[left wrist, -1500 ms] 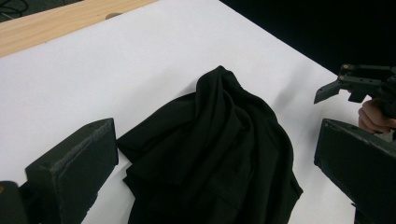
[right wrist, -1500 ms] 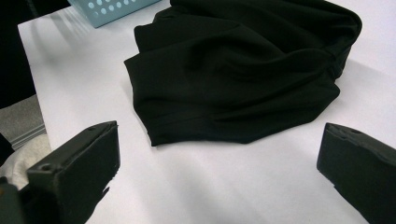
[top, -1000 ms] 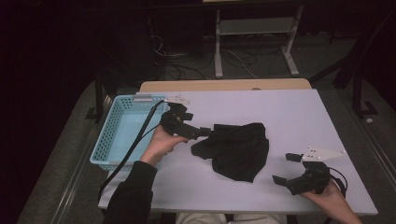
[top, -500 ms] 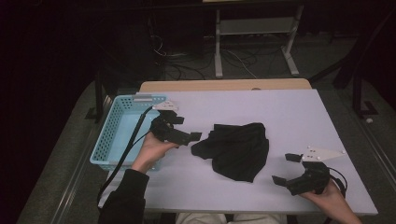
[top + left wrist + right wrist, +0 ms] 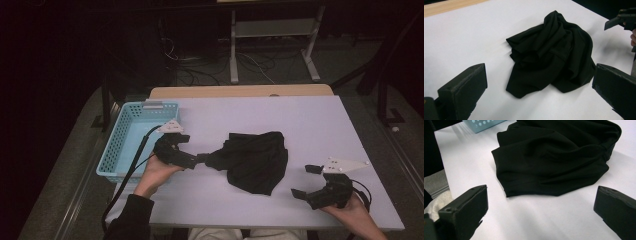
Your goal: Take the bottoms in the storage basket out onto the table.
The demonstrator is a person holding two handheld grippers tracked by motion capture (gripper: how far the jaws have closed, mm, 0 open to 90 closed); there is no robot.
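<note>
The black cloth [image 5: 255, 161] lies crumpled mid-surface. My left gripper [image 5: 196, 160], jaws wide, sits just beside its nine o'clock edge to nip that corner; my right gripper [image 5: 306, 181], jaws wide too, waits near its four o'clock, ready to help.

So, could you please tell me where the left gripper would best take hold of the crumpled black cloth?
Probably at the cloth's pointed corner nearest the left gripper, coming in low from the basket side. There the fabric narrows to a thin flap lying flat on the table, so the open fingers could close across it, whereas the middle is a bulky heap of folds.
</note>
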